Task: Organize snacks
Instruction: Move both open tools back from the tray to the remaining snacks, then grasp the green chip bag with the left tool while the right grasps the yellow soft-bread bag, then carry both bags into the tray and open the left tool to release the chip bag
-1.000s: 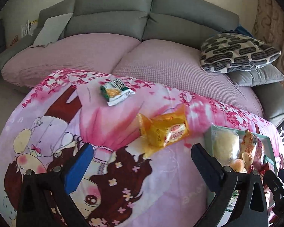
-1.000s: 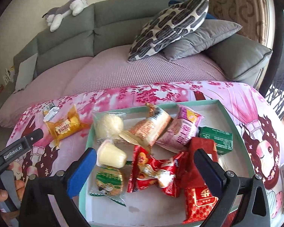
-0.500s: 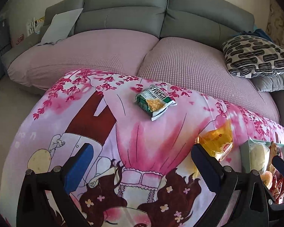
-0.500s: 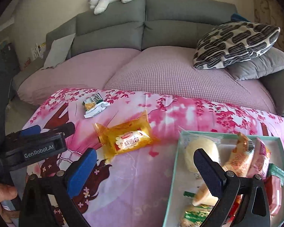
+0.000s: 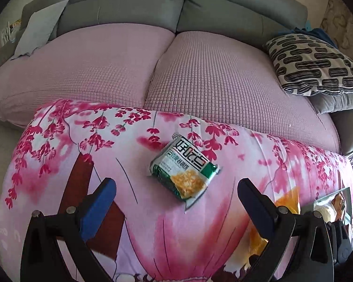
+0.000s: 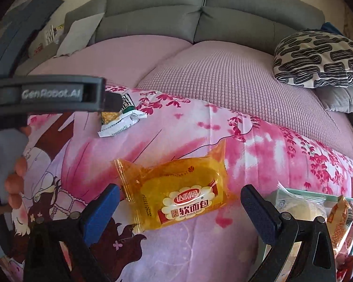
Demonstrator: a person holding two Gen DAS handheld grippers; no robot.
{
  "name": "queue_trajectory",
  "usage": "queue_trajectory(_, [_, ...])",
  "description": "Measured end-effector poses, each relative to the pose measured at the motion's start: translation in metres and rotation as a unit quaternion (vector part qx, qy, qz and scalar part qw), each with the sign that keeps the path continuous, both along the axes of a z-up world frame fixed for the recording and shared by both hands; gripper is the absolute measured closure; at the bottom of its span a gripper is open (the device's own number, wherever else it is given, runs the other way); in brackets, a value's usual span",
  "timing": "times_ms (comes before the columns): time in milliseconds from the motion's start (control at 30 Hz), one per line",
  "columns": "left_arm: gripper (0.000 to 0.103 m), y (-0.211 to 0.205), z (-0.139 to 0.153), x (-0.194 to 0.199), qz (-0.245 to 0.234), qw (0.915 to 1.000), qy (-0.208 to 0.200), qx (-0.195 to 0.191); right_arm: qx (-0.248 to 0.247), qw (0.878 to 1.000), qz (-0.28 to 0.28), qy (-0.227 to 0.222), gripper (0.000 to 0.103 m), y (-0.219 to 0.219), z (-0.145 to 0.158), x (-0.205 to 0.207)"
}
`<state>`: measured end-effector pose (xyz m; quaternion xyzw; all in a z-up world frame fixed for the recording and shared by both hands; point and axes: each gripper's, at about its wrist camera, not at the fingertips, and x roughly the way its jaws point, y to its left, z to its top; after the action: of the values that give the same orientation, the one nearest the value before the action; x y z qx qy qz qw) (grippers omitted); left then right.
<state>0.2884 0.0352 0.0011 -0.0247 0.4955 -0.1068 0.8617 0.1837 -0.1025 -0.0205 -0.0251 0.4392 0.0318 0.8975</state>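
On the left, the left gripper [image 5: 176, 188] has swung away from the tray side and now lines up on the green snack packet [image 5: 184, 168], jaws spread wide and empty, the packet lying flat just ahead of the gap, not yet between the pads. That packet sits near the far edge of the pink cartoon blanket [image 5: 58, 141], close to where the mauve sofa cushions [image 5: 200, 75] begin.

Moving across, the right gripper [image 6: 180, 199] has left the tray too and now hovers over the yellow bread packet [image 6: 176, 192], jaws wide, nothing held, the packet framed between the fingers but untouched. It rests mid-blanket, well apart from the green one.

Far right, the teal tray [image 6: 317, 191] pokes in at the blanket's right edge, already carrying a pale round bun [image 6: 301, 209] and other wrapped snacks.

So both hands have turned to the two strays outside the tray. By my read, the last pickups are about to begin; crinkly, soft wrappers may slip, so a low, centred pinch looks wise.
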Motion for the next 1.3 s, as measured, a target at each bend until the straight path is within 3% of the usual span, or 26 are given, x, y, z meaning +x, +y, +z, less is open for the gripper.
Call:
queue_trajectory(233, [0.002, -0.015, -0.018, 0.032, 0.001, 0.9992, 0.039, -0.005, 0.013, 1.000, 0.000, 0.010, 0.001, -0.004, -0.009, 0.007])
queue_trajectory(300, [0.008, -0.019, -0.022, 0.037, 0.000, 0.9987, 0.049, -0.012, 0.013, 1.000, -0.001, 0.009, 0.007, -0.004, -0.009, 0.008])
queue_trajectory(367, [0.021, -0.021, -0.026, 0.040, 0.005, 0.9985, 0.055, -0.005, 0.015, 1.000, -0.003, 0.009, 0.012, -0.005, -0.009, 0.008])
queue_trajectory(500, [0.027, -0.022, -0.027, 0.042, 0.010, 0.9986, 0.051, -0.007, 0.017, 1.000, -0.005, 0.009, 0.022, -0.006, -0.006, 0.008])
queue_trajectory(567, [0.039, -0.021, -0.025, 0.040, 0.009, 0.9988, 0.047, -0.008, 0.020, 1.000, -0.004, 0.011, 0.025, -0.007, -0.004, 0.007])
queue_trajectory(667, [0.040, -0.019, -0.022, 0.032, 0.012, 0.9989, 0.044, -0.013, 0.021, 1.000, -0.004, 0.008, 0.026, -0.007, 0.000, 0.001])
queue_trajectory(867, [0.042, -0.016, -0.002, -0.002, 0.021, 0.9988, 0.015, -0.041, 0.026, 1.000, -0.008, -0.008, 0.027, -0.008, 0.017, -0.025])
queue_trajectory(1067, [0.042, -0.013, 0.033, -0.068, 0.033, 0.9957, -0.038, -0.077, 0.054, 0.998, -0.020, -0.027, 0.027, -0.015, 0.039, -0.071])
queue_trajectory(1300, [0.042, -0.030, 0.051, -0.138, 0.028, 0.9921, -0.056, -0.109, 0.066, 0.996, -0.055, -0.031, 0.026, -0.042, 0.059, -0.128])
